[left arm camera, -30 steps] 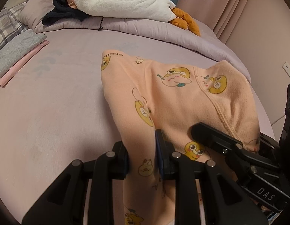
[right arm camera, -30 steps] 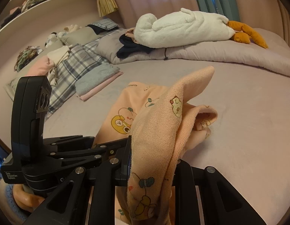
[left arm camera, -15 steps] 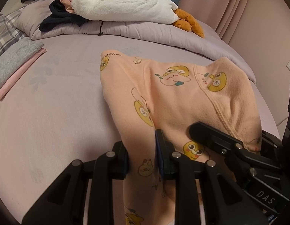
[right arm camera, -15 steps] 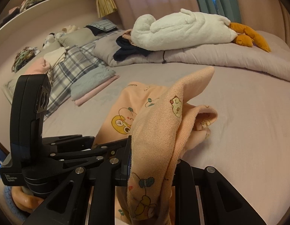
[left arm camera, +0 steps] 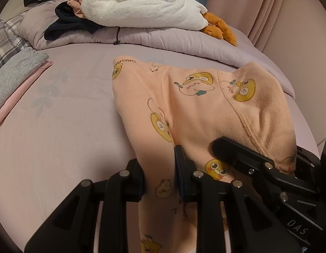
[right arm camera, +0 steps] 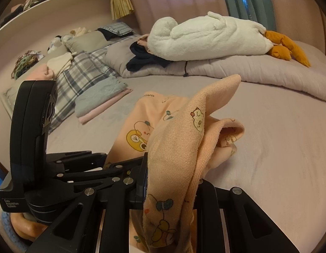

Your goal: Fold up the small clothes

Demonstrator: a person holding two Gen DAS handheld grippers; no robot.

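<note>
Both tongs are clamped on the near edge of the peach printed garment (left arm camera: 194,105): the left tongs (left arm camera: 159,175) pinch a fold, the right tongs (right arm camera: 171,181) grip a bunched edge. Its far end rests on the bed (left arm camera: 57,126). It looks light, soft and floppy, so hems and corners seem the surest holds.

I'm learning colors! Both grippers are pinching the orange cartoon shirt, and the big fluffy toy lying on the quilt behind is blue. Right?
Not quite. The fluffy toy is white, as the right wrist view shows. The rest holds: the left gripper and right gripper both pinch the shirt.
</note>
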